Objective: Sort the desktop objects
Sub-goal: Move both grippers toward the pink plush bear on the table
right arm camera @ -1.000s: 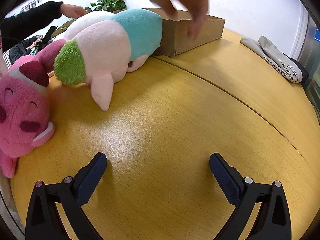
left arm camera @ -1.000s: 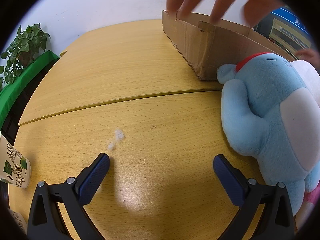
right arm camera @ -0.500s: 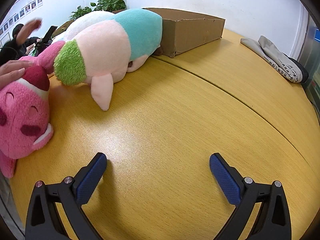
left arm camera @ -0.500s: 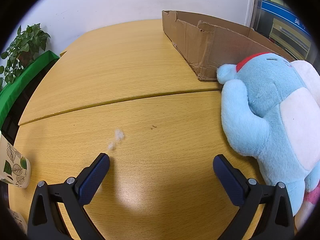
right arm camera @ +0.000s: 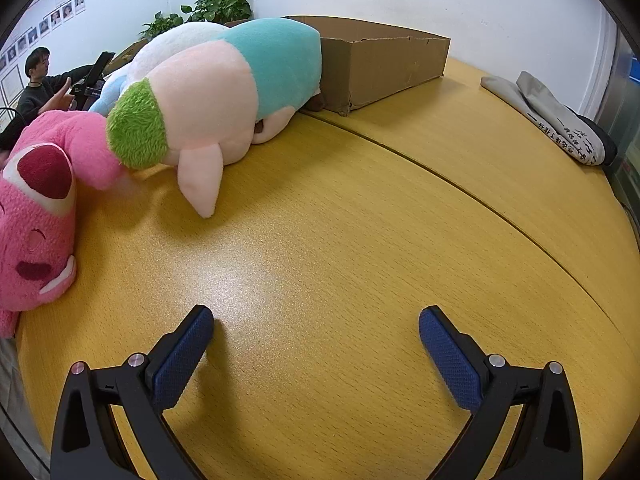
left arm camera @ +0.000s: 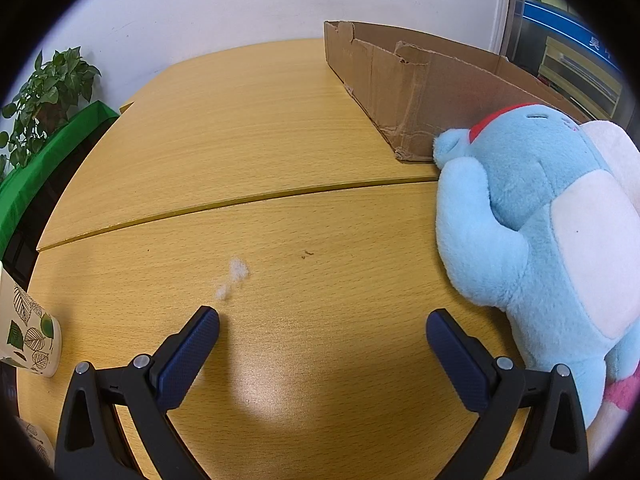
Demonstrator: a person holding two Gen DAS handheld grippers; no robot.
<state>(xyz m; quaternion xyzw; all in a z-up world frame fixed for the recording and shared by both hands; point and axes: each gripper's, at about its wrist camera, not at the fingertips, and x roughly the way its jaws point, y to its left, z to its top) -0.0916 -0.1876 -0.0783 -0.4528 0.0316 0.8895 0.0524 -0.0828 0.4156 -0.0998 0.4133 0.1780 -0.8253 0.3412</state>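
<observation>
A light blue plush [left arm camera: 532, 216] with a white belly lies at the right of the left wrist view, against a shallow cardboard box [left arm camera: 420, 92]. My left gripper [left arm camera: 322, 320] is open and empty over bare table, left of the plush. In the right wrist view a pink, teal and green plush [right arm camera: 224, 92] lies at the back left beside the cardboard box [right arm camera: 380, 60]. A pink plush [right arm camera: 36, 216] lies at the far left. My right gripper [right arm camera: 316, 320] is open and empty over bare table, well short of them.
A leaf-patterned paper cup [left arm camera: 28, 332] stands at the left table edge. A white fluff tuft [left arm camera: 236, 272] lies ahead of the left gripper. Folded grey cloth [right arm camera: 556, 120] lies at the right. A potted plant [left arm camera: 44, 92] and a seated person [right arm camera: 40, 80] are beyond the table.
A hand over the cardboard box has withdrawn from both views. A hand that touched the pink plush half a second ago is gone. Both grippers have stayed still and open.
</observation>
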